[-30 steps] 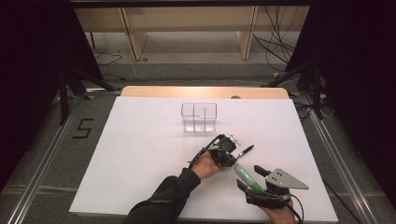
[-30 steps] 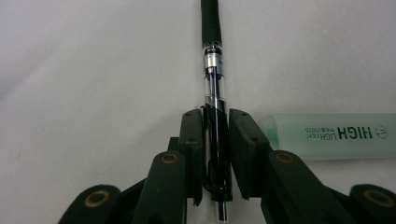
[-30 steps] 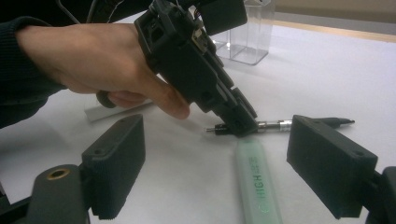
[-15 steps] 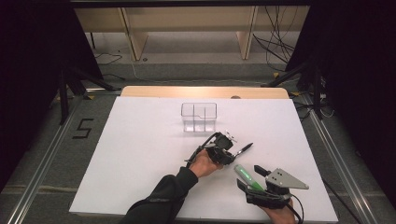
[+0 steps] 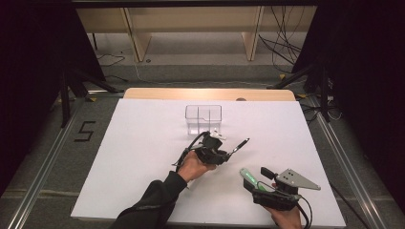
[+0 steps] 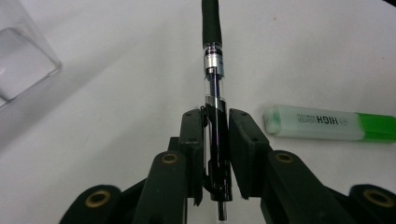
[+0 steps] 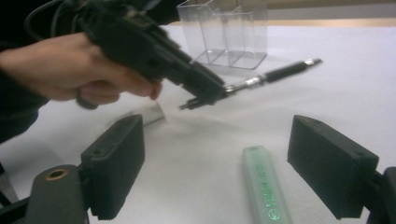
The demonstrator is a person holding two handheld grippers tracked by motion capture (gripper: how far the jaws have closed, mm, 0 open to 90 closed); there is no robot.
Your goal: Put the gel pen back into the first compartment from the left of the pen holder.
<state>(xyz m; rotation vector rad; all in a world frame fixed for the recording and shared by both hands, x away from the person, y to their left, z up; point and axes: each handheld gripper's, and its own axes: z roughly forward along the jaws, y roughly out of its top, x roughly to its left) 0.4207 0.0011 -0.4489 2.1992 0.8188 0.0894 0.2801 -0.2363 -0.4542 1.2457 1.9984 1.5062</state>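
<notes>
Got my left gripper (image 6: 215, 154) clamped on the pen (image 6: 214, 84), holder (image 5: 204, 118) empty; right gripper (image 7: 233, 168) wide open over the highlighter (image 7: 264, 186).

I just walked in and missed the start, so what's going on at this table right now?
A person is working with a gripper in each hand at a white table. The left gripper is shut on a black pen, held clear of the table near a clear divided organizer. The right gripper is open, its jaws wide on either side of a green highlighter lying on the table, not gripping it.
</notes>
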